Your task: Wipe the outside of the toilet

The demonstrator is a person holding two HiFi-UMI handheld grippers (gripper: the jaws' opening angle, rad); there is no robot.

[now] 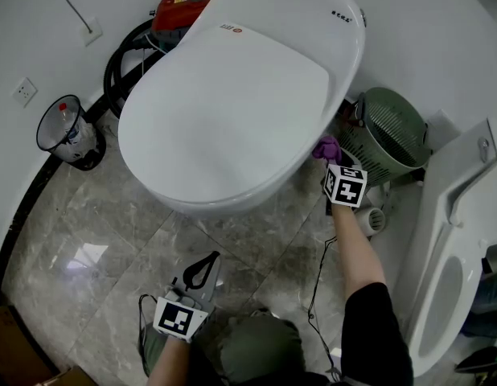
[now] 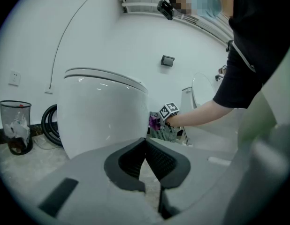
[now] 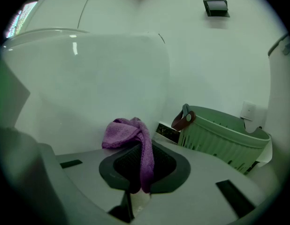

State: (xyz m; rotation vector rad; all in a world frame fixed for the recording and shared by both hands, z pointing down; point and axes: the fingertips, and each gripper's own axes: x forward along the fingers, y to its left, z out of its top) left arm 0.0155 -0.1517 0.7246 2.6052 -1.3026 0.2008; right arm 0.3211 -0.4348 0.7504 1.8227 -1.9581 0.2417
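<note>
The white toilet (image 1: 232, 95) has its lid down and fills the middle of the head view. My right gripper (image 1: 330, 161) is shut on a purple cloth (image 1: 326, 146) and holds it against the toilet's right side wall (image 3: 88, 93), low under the rim. The cloth (image 3: 131, 137) hangs out between the jaws in the right gripper view. My left gripper (image 1: 203, 268) is low near the floor in front of the toilet bowl (image 2: 103, 111), jaws shut with nothing between them. It is well apart from the toilet.
A green slatted basket (image 1: 393, 131) stands right beside my right gripper. A second white toilet or urinal (image 1: 453, 264) is at the far right. A mesh bin (image 1: 67, 131), black hose coil (image 1: 120, 63) and a red device (image 1: 180, 6) sit left and behind. Grey marble floor (image 1: 88, 256).
</note>
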